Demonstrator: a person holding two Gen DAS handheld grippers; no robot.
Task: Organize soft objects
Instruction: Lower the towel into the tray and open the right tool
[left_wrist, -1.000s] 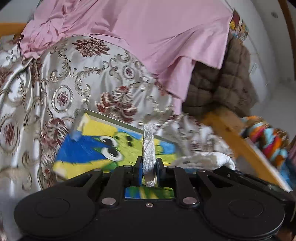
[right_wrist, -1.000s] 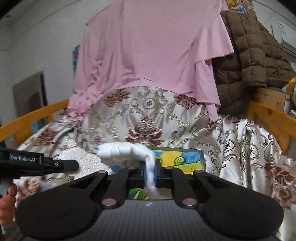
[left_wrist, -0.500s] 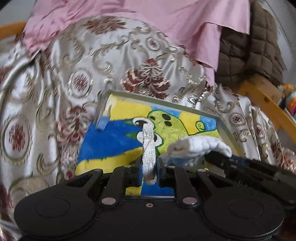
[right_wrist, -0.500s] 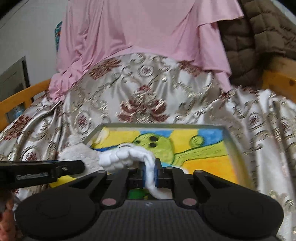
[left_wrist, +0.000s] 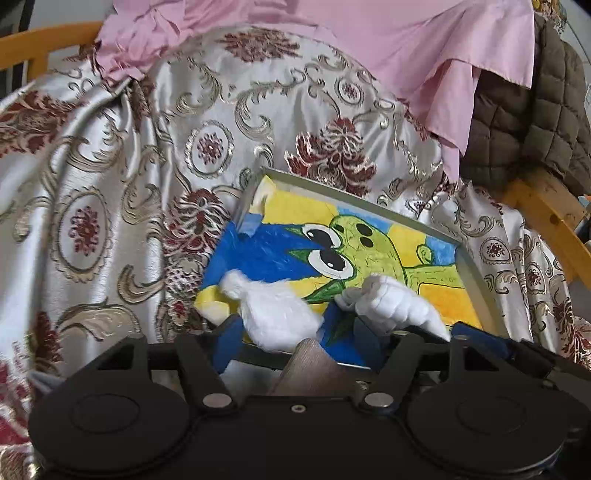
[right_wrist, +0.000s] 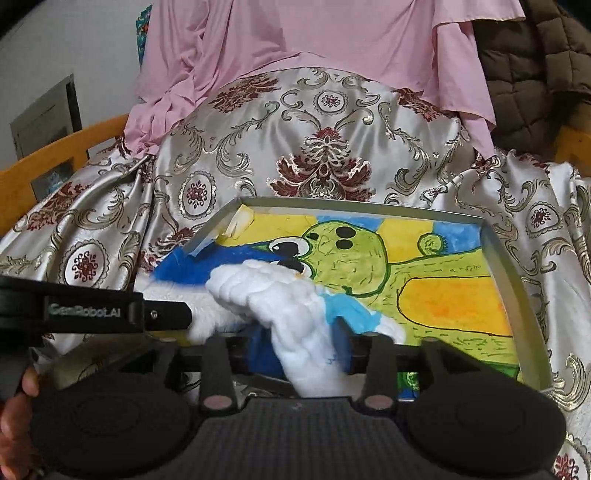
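Note:
A metal tray (left_wrist: 474, 284) lined with a yellow, blue and green cartoon painting lies on the brocade cloth. My left gripper (left_wrist: 295, 343) hangs over the tray's near edge. Its jaws are opening, and a fluffy white cloth (left_wrist: 277, 317) lies loose between the blue pads (left_wrist: 225, 341). In the right wrist view my right gripper (right_wrist: 306, 350) is over the same tray (right_wrist: 500, 277). Its jaws are also opening, with a white padded sock-like piece (right_wrist: 295, 325) bearing a light blue patch resting between them. The left gripper (right_wrist: 110, 314) shows beside it. The white padded piece (left_wrist: 391, 306) is also in the left view.
Silver and maroon brocade cloth (right_wrist: 325, 147) covers the seat, with a pink garment (right_wrist: 314, 33) draped over the back. A brown quilted jacket (left_wrist: 535, 125) hangs at the right. Orange wooden rails (left_wrist: 554, 221) run along both sides. A person's hand (right_wrist: 14, 406) holds the left gripper.
Both grippers came down over the tray, then their jaws parted. The two white pieces, pinched thin before, now lie spread on the painted tray.

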